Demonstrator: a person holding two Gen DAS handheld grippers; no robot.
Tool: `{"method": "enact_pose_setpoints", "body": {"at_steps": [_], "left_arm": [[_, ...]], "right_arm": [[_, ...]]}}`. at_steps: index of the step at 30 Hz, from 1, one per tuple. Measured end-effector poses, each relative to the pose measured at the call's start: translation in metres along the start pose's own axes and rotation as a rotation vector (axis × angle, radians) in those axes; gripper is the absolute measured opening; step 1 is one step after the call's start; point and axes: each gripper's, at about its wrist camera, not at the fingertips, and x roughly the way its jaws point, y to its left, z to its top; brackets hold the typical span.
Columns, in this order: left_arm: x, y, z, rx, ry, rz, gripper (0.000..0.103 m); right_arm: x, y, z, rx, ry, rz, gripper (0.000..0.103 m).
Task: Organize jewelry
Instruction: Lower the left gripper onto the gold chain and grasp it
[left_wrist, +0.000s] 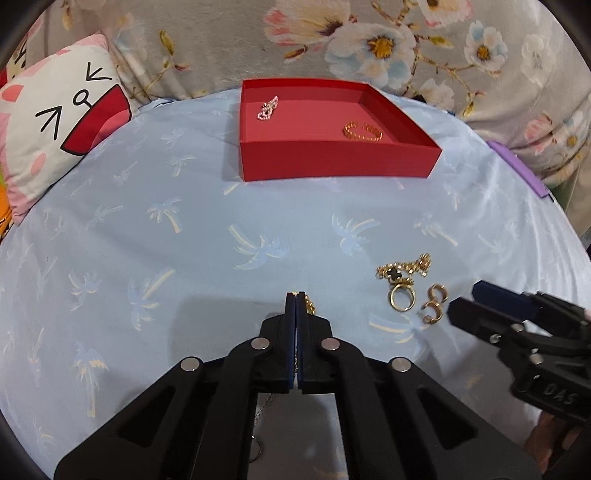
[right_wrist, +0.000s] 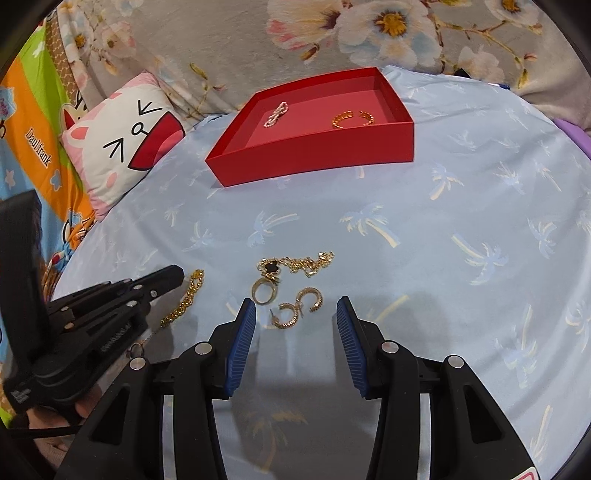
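Observation:
A red box (left_wrist: 332, 162) (right_wrist: 314, 155) stands at the back of the blue palm-print cloth. It holds a pink bead piece (left_wrist: 268, 108) (right_wrist: 277, 114) and a gold bangle (left_wrist: 363, 132) (right_wrist: 352, 119). My left gripper (left_wrist: 296, 295) (right_wrist: 179, 275) is shut, tips low over the cloth. A chunky gold chain (left_wrist: 309, 304) (right_wrist: 186, 299) lies along the outside of its right finger; nothing shows between the pads. My right gripper (right_wrist: 295, 306) (left_wrist: 465, 299) is open, with two gold hoop earrings (right_wrist: 299, 308) (left_wrist: 434, 304) on the cloth between its fingertips. Just beyond lie a gold ring (right_wrist: 264, 290) (left_wrist: 402, 297) and a gold bracelet with a black clover (right_wrist: 295, 264) (left_wrist: 402, 269).
A cat-face pillow (left_wrist: 62, 122) (right_wrist: 122, 147) leans at the left. A floral blanket (left_wrist: 369, 44) rises behind the box. A purple edge (left_wrist: 517, 166) shows at the right. The blue cloth (left_wrist: 184, 221) spreads between the box and the grippers.

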Motion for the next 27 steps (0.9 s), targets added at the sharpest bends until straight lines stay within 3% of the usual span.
{"method": "enact_pose_setpoints", "body": {"at_steps": [10, 15, 20, 23, 27], "left_arm": [[-0.006, 0.007, 0.001, -0.035, 0.008, -0.050, 0.000], [-0.001, 0.005, -0.015, -0.031, 0.039, -0.039, 0.014], [-0.006, 0.001, -0.032, 0.011, 0.039, -0.016, 0.014], [-0.006, -0.005, -0.035, 0.049, 0.019, 0.032, 0.006], [-0.007, -0.005, -0.035, 0.069, 0.016, 0.030, 0.004]], "right_arm": [[0.005, 0.012, 0.008, -0.032, -0.001, 0.021, 0.040], [0.002, 0.009, 0.005, -0.025, 0.004, 0.018, 0.040], [0.000, 0.007, 0.003, -0.020, 0.002, 0.015, 0.040], [0.002, 0.005, 0.003, -0.017, 0.007, 0.012, 0.040], [0.004, 0.004, 0.001, -0.008, 0.012, 0.013, 0.040]]}}
